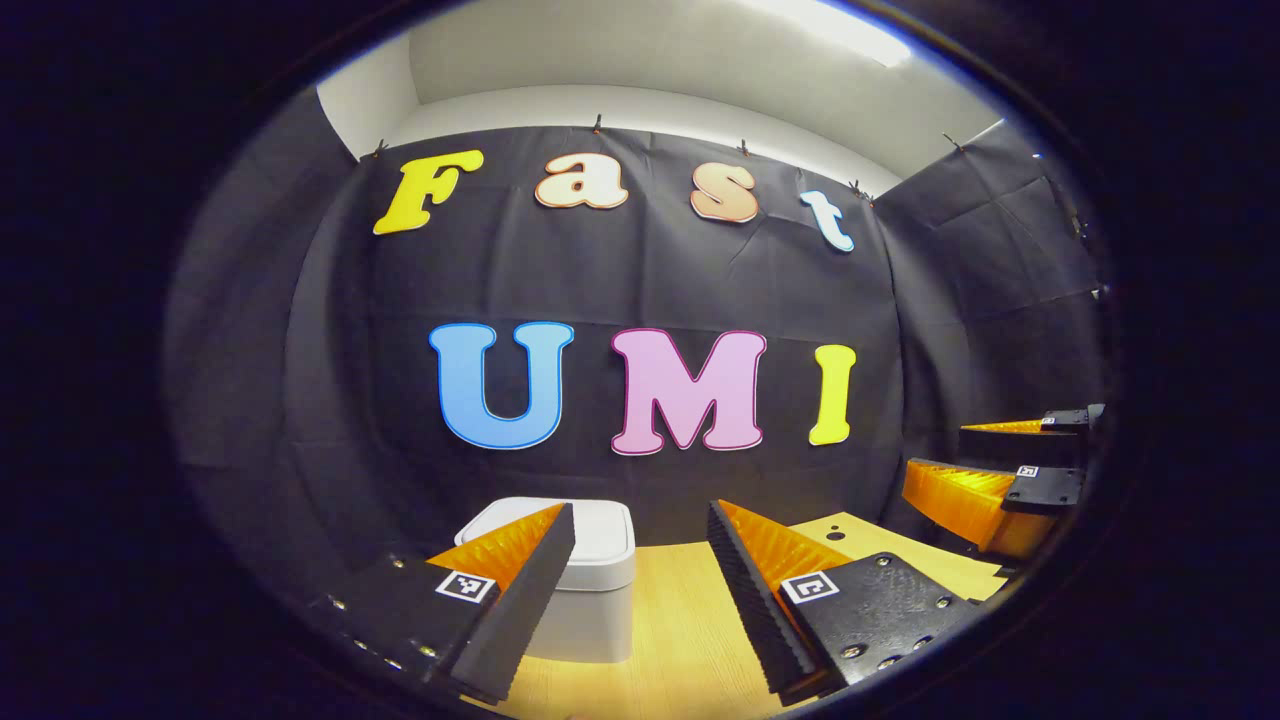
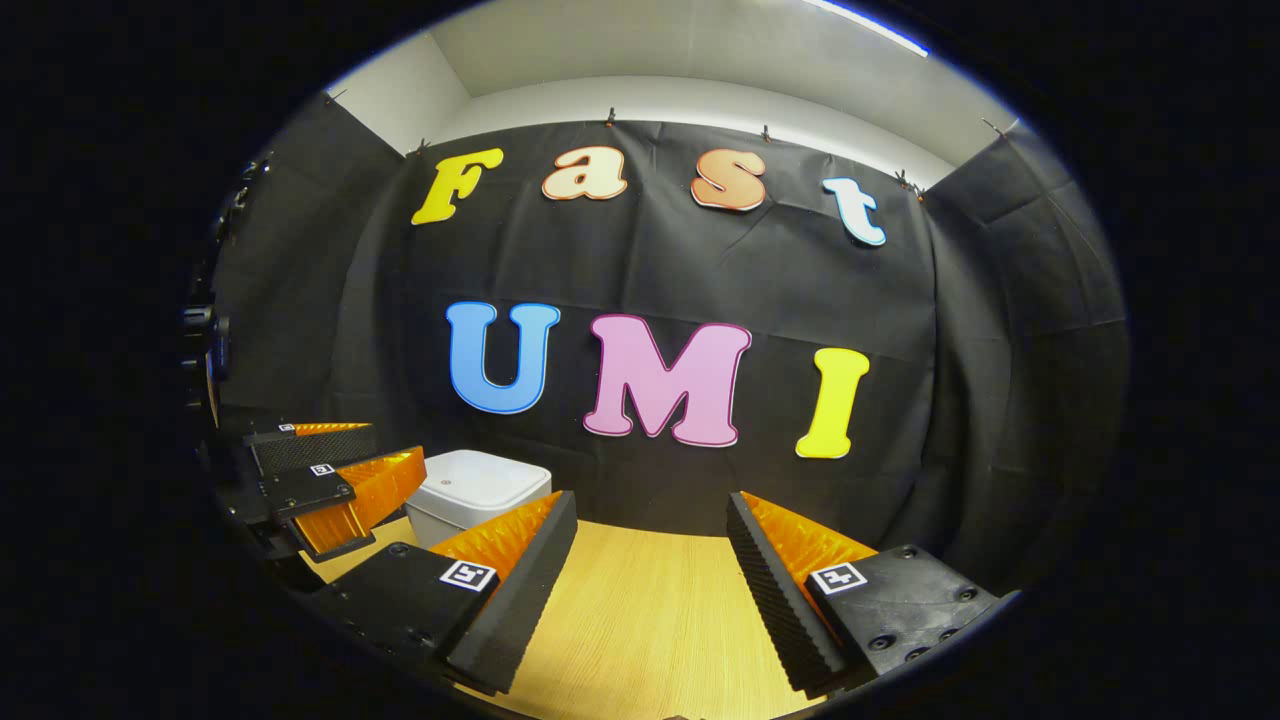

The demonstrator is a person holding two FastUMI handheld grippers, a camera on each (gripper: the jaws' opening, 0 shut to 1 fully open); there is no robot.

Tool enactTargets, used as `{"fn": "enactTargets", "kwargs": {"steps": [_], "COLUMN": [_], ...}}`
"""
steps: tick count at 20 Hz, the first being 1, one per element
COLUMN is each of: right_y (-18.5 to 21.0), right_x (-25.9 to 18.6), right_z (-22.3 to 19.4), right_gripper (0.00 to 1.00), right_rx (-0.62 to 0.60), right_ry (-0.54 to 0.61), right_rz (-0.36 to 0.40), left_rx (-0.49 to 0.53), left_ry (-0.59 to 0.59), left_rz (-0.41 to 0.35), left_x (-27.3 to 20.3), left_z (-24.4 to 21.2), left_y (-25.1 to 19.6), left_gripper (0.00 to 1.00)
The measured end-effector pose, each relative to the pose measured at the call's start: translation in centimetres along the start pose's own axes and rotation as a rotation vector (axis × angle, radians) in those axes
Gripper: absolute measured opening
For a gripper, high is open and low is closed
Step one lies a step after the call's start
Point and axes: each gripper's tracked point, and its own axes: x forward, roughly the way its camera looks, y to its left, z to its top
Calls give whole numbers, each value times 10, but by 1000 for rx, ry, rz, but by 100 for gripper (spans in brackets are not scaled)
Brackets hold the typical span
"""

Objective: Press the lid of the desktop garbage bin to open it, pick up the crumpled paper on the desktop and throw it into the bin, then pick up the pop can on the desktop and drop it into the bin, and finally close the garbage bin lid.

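The left gripper view looks level over the wooden table [image 1: 690, 610] toward the far cloth wall, close behind the white bin [image 1: 590, 590], with the other gripper [image 1: 1000, 470] at its right edge. The right gripper view faces the same wall from farther right, the bin [image 2: 475, 495] farther off at left. Both share bin, table and wall.

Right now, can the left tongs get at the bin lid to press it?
Probably yes: the left tongs stand open with the closed bin lid just ahead, and nothing lies between them on the table.
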Motion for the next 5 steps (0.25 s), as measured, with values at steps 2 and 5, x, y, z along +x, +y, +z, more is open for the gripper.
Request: {"fn": "enactTargets", "kwargs": {"steps": [2, 5], "right_y": [-7, -11], "right_x": [-3, -4], "right_z": [2, 2], "right_gripper": [98, 98], "right_rx": [4, 6], "right_ry": [1, -4], "right_rz": [-25, -48], "left_rx": [-15, 19], "left_ry": [-12, -27], "left_rz": [-4, -20], "left_x": [-1, -4], "left_z": [9, 12], "left_y": [-3, -5], "left_gripper": [89, 89]}}
